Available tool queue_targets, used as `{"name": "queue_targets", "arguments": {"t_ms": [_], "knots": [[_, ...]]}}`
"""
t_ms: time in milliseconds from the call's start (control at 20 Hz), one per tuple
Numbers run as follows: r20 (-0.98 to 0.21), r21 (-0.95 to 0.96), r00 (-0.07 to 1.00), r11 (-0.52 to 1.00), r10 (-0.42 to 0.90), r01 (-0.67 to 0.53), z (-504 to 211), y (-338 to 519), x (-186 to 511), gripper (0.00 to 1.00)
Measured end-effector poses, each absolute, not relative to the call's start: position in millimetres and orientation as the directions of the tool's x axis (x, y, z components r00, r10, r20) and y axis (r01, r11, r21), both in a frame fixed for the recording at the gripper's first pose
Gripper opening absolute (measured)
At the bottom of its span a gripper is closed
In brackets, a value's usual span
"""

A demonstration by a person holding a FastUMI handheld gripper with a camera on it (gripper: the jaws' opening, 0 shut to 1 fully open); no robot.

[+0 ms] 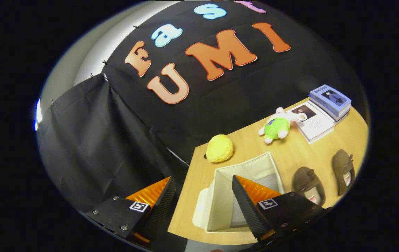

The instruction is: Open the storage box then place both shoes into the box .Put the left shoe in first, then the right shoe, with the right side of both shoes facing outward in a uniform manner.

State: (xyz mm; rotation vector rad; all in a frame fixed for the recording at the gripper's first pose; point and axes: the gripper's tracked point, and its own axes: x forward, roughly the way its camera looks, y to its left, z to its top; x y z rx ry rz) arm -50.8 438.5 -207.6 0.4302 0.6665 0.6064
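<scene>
A pale fabric storage box [227, 196] stands open on the wooden table [300, 154], its lid [200, 206] lying beside it on the side away from the shoes. Two dark brown shoes lie past the box: one [307, 183] close to it, the other [343, 170] farther out. My gripper [202, 183] hovers high above the table's corner, tilted, open, with nothing between its fingers. One finger [244, 196] shows in front of the box, the other finger [161, 197] hangs off the table over the dark cloth.
A yellow round plush [219, 148] sits near the table's back corner. Beyond the box lie a green and white plush toy [278, 126] and a stack of books [328, 101] with an open booklet [312, 122]. Black cloth walls close the booth behind.
</scene>
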Motion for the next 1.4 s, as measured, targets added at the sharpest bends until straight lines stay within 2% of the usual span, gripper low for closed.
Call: {"name": "queue_targets", "arguments": {"t_ms": [450,900,1300,1400], "knots": [[-0.494,0.327,0.758,0.898,0.427,-0.293,-267,311,-15,0.98],[-0.559,0.147,0.792,0.970,0.245,-0.196,-365,225,-1,0.97],[-0.693,0.136,0.661,0.952,0.290,-0.275,-445,230,-8,0.74],[-0.719,0.149,0.627,0.948,0.300,-0.282,-455,234,-8,0.64]]}}
